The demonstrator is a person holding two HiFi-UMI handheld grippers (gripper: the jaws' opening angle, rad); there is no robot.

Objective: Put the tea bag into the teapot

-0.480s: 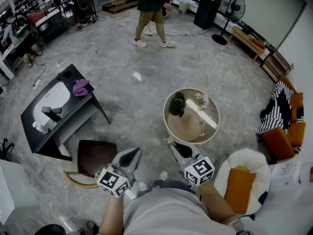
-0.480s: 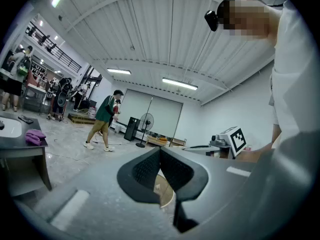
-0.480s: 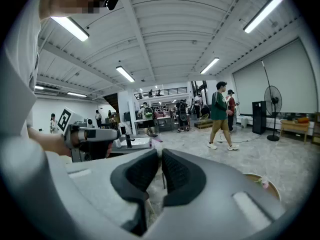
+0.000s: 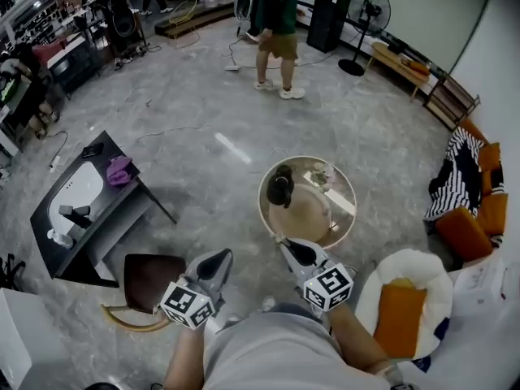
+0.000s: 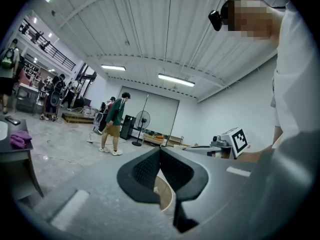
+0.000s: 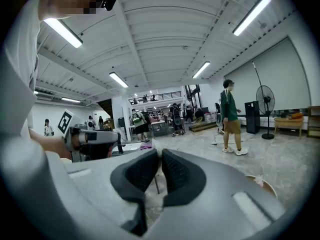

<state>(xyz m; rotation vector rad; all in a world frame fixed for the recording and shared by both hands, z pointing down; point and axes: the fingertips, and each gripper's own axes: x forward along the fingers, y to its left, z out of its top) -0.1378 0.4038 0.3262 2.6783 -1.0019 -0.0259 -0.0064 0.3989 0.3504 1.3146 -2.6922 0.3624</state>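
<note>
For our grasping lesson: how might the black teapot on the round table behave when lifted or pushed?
The teapot looks rigid and rounded, so perhaps slippery. Its squat shape suggests sliding on the smooth table rather than tipping. Weight can't be judged.

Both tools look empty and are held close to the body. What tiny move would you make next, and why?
Probably ease the right hand-held gripper forward over the round table and open it. Its jaws are shut on nothing, and it sits at the table's near edge, short of the black teapot. The tea bag itself is too small to pick out.
</note>
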